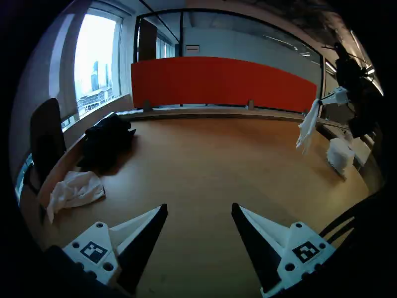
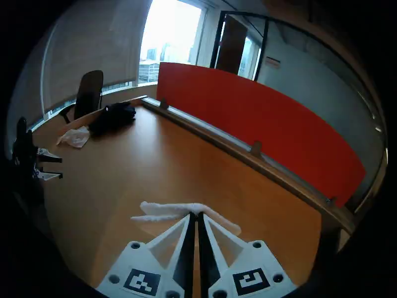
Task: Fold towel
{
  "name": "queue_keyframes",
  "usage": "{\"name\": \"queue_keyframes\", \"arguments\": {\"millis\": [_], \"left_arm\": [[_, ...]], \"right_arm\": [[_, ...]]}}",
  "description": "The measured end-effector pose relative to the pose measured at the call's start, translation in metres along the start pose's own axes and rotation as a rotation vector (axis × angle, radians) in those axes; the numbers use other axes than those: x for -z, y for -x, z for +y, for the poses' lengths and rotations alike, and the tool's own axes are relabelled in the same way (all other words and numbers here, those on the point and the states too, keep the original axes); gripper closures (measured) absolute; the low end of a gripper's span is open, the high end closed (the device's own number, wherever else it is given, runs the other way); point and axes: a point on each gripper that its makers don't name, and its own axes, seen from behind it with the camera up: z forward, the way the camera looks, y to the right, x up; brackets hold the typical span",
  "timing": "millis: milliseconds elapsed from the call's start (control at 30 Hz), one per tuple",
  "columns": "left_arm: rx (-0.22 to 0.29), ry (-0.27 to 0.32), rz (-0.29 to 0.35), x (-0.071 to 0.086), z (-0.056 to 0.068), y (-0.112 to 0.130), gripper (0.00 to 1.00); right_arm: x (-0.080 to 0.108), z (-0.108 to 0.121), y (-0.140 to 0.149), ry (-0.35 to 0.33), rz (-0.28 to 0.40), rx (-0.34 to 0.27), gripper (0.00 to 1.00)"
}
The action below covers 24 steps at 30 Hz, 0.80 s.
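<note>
The white towel (image 2: 183, 209) is dangling over the wooden table (image 2: 149, 159), pinched between the closed fingers of the right gripper (image 2: 194, 214), while the left gripper (image 1: 198, 206) is hovering spread wide and empty, so it should probably be catching a hanging corner squarely before any fold.

White towel (image 1: 307, 128), bunched, hanging limp
</note>
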Motion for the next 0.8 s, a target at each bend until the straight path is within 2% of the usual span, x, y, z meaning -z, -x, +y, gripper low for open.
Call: {"name": "queue_keyframes", "arguments": {"millis": [567,800], "left_arm": [[-0.009,-0.013,-0.006,-0.005,-0.001,-0.004,0.04],[-0.008,-0.017,-0.007,-0.005,0.0,-0.006,0.04]], "right_arm": [[0.021,0.058,0.019,0.058,-0.028,-0.021,0.96],[0.03,0.084,0.029,0.09,-0.038,-0.051,0.96]]}}
